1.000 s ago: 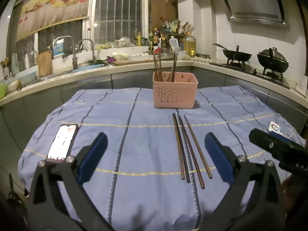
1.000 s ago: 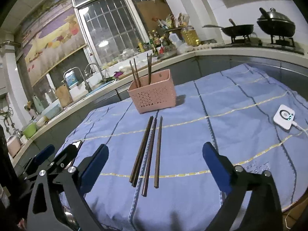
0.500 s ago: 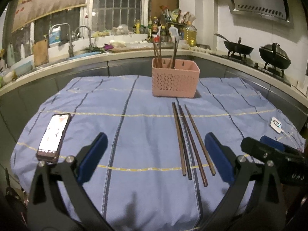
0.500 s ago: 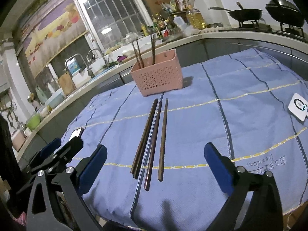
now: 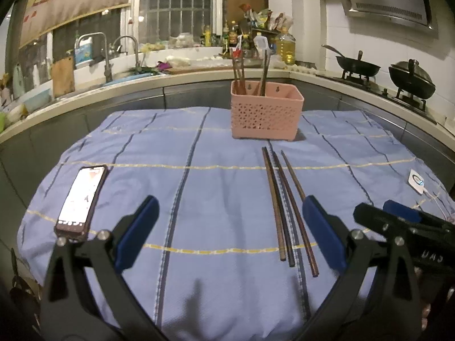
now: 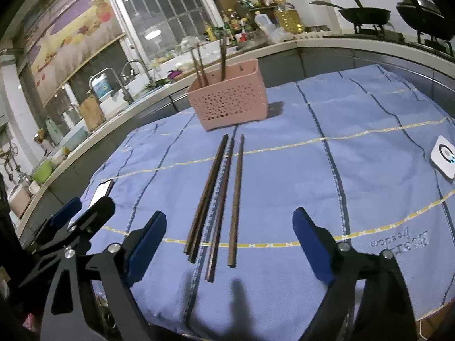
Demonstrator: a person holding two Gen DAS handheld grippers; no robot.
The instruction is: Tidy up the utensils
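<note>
Kitchen table, blue cloth (image 6: 355,170): loose chopsticks (image 6: 224,196) laid before pink basket (image 6: 230,103), awaiting pickup. Right gripper (image 6: 230,244) wide, just narrowing, empty; left gripper (image 5: 227,233) wide, empty.

Both wrist views look down (obliquely) across the shared tablecloth (image 5: 216,153).

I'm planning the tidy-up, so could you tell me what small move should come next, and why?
Probably ease the open right gripper down over the chopsticks lying loose on the cloth; its fingers already straddle their near ends, and others already stand in the pink basket.
</note>
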